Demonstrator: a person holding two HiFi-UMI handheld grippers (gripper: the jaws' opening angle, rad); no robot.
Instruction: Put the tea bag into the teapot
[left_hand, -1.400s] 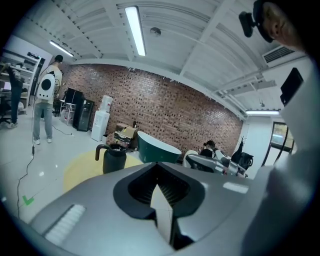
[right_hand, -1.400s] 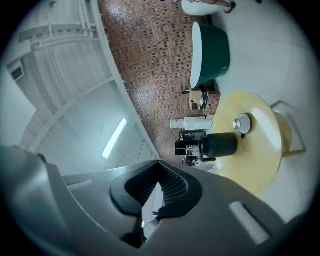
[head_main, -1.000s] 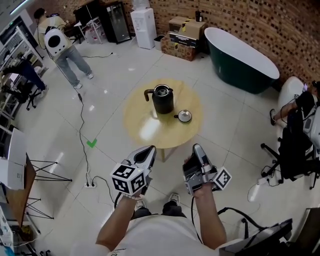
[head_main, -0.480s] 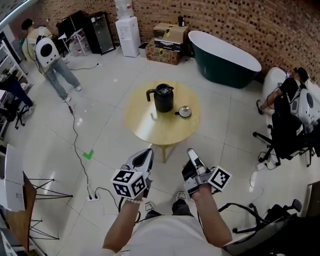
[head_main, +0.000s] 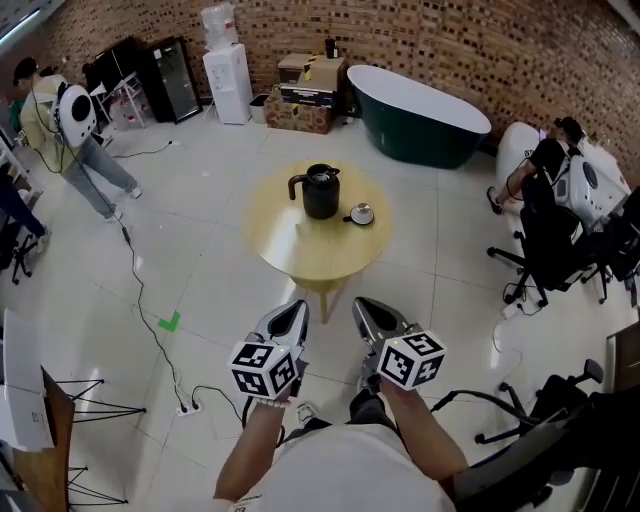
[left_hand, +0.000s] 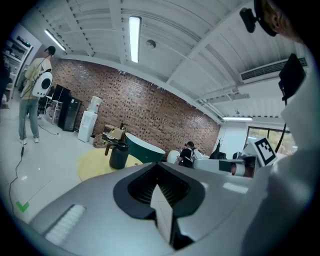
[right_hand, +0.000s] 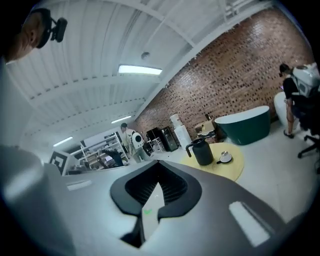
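**Approach step, nothing yet grasped.** The left gripper (head_main: 290, 316) and the right gripper (head_main: 372, 314) each have their jaws drawn together, with only a thin slit between them and nothing held. Both are raised in front of the person's body, well apart from the round tabletop (head_main: 310, 258). The black teapot (head_main: 321, 192) stands towards the far edge, handle to the left. A small shiny round piece (head_main: 360, 214), possibly a lid, lies just beside it on the right. No tea bag can be made out. The next move probably calls for closing in, locating the tea bag, and parting one pair of jaws.
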